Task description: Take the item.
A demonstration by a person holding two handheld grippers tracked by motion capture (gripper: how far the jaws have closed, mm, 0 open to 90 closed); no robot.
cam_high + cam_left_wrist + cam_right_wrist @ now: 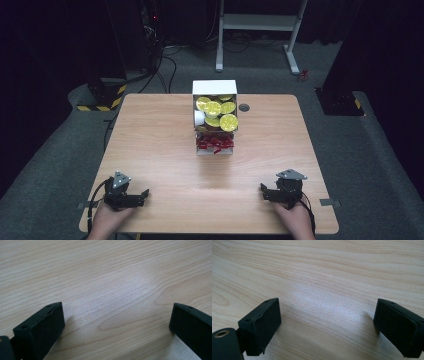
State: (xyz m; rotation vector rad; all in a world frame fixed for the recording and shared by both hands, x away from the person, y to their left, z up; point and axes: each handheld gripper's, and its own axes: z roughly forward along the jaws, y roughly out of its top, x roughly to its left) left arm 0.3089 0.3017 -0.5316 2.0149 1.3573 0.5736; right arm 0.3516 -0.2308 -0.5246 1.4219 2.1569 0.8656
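Near the box (215, 117), well short of it, both tongs rest open and empty on the tabletop (165, 150).
Left tongs (141, 196) and right tongs (264, 192) sit well apart from the box; a careless reach could probably tip its gold-lidded cups (220, 114).

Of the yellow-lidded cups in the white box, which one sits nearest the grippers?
The yellow-lidded cup at the box's near right corner; the other lids all lie farther back.

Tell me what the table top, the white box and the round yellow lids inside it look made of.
Table top: pale wood or wood-look laminate, matt, with visible grain lines. White box: probably cardboard, with flat matt walls. Yellow lids: likely foil, shiny and reflective; too small to be sure.
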